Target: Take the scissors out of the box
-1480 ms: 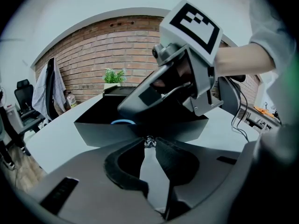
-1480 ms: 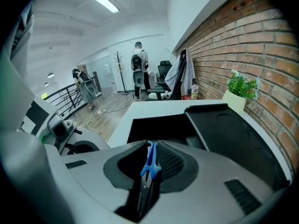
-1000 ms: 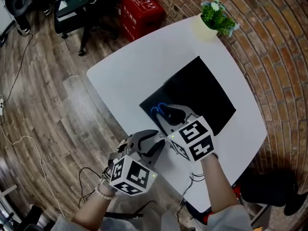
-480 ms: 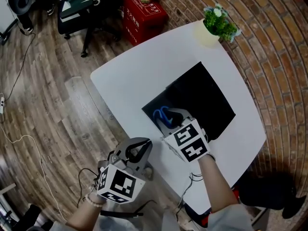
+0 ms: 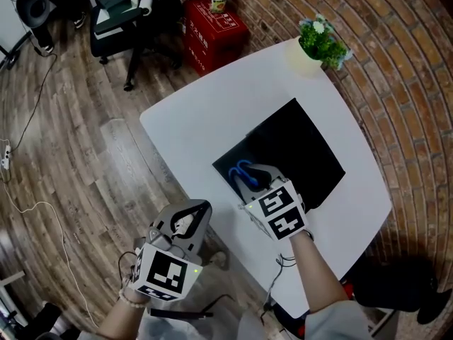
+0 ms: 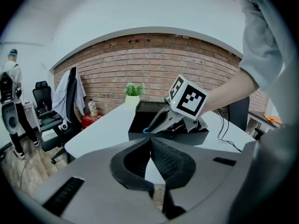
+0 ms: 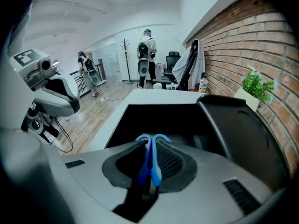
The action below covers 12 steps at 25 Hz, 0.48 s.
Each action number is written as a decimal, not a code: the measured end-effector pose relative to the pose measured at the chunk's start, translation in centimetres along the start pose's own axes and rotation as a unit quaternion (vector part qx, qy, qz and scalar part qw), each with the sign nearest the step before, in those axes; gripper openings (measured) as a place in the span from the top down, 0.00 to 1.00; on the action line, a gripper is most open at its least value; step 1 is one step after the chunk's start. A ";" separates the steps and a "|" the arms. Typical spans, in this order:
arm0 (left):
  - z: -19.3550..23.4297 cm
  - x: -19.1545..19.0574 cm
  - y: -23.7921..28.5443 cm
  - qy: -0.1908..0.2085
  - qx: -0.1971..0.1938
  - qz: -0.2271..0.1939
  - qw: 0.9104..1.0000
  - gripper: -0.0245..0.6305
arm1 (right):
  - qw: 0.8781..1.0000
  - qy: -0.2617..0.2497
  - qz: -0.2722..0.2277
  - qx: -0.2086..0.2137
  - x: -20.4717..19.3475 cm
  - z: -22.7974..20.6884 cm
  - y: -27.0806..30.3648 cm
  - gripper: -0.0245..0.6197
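Right gripper (image 5: pixel 255 179) is clamping the blue scissors (image 5: pixel 244 168) by the handles, blades apparently down inside the open black box (image 5: pixel 304 147); left gripper (image 5: pixel 192 214) is hanging aside, jaws together.

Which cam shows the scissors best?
Right gripper view: the scissors sit clamped by their blue handles in the right claw, close up. Head view shows only blue loops at the box; left gripper view, a blue sliver.

We hold the blue scissors (image 7: pixel 154 171) tight between the two jaws of our right gripper (image 7: pixel 151 143). Past them the black box (image 7: pixel 163 115) sits open on the white table (image 7: pixel 154 96), its lid (image 7: pixel 243 134) on the right. A green plant (image 7: pixel 254 85) stands at the table's far right corner.
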<state>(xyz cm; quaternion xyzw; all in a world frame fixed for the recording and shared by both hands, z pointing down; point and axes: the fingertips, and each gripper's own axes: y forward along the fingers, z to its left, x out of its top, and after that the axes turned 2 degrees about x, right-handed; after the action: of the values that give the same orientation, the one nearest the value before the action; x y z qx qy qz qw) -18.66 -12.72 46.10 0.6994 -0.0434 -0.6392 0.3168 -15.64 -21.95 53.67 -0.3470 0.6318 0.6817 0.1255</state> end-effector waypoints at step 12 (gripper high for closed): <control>-0.8 5.1 -2.3 0.022 0.018 -0.038 0.999 0.93 | 0.995 0.015 -0.082 -0.046 2.6 -0.8 -6.4 0.81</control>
<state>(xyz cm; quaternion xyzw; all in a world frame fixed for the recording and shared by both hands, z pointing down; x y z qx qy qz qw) -17.76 -12.95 40.54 0.7203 -0.0209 -0.6341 0.2804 -13.41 -22.28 47.14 -0.4133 0.5709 0.6922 0.1553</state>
